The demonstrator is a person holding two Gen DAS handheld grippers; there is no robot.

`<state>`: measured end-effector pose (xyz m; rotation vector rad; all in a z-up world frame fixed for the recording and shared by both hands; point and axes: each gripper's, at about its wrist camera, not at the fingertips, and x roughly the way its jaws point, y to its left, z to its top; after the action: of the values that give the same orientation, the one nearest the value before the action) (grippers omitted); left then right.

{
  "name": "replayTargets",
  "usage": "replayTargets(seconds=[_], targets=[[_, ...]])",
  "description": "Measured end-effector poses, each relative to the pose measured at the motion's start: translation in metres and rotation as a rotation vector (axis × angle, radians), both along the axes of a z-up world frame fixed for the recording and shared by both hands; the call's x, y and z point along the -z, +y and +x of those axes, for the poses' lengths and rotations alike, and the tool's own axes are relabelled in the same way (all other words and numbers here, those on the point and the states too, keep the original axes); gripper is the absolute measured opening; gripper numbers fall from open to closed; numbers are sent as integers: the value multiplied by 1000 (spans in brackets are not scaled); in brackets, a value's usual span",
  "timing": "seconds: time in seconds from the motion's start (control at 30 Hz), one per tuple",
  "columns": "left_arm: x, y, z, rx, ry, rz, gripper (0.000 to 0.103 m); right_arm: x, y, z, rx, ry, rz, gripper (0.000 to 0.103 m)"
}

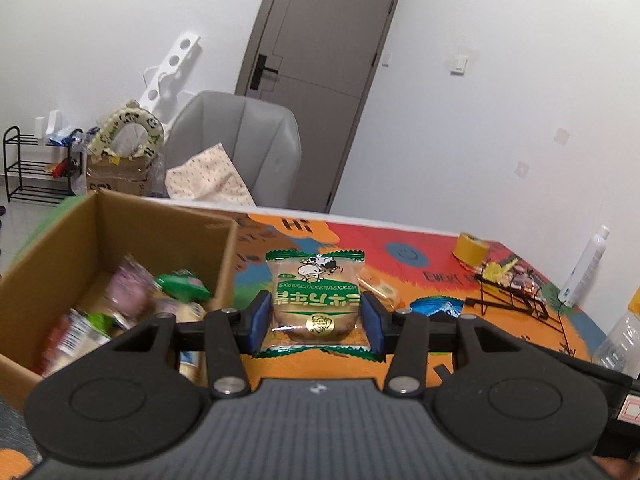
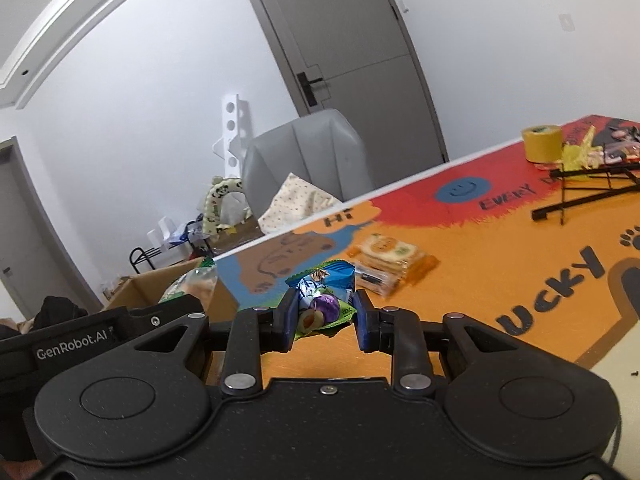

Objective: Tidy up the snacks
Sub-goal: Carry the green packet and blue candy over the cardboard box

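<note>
My left gripper is shut on a green-edged clear pastry packet with a cow picture, held above the colourful table mat. To its left a cardboard box stands open, with several snack packets inside. My right gripper is shut on a small green and blue packet with a purple plum picture, lifted off the mat. In the right wrist view an orange cracker packet lies on the mat beyond it, and the box shows at left behind my left gripper's body.
A black wire rack holding snacks and a yellow tape roll stand at the far right of the mat. A white bottle and a clear bottle stand at the right edge. A grey chair sits behind the table.
</note>
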<state>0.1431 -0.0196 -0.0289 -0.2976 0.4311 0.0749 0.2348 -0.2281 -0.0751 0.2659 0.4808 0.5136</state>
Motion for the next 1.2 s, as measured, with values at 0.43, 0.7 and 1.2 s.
replayTargets(seconds=[0.43,0.7,1.2], targets=[[-13,52,-21,-76,-41,-19,47,-14,40,-8,-79,-28,4,27],[-7,83,-29,-126,-32,-46,47,-20,69,-13,-132,-42,-10,27],[-4,132,-50,-220,-37,-99,75,-28,133,-17,-237,-53,-50,27]])
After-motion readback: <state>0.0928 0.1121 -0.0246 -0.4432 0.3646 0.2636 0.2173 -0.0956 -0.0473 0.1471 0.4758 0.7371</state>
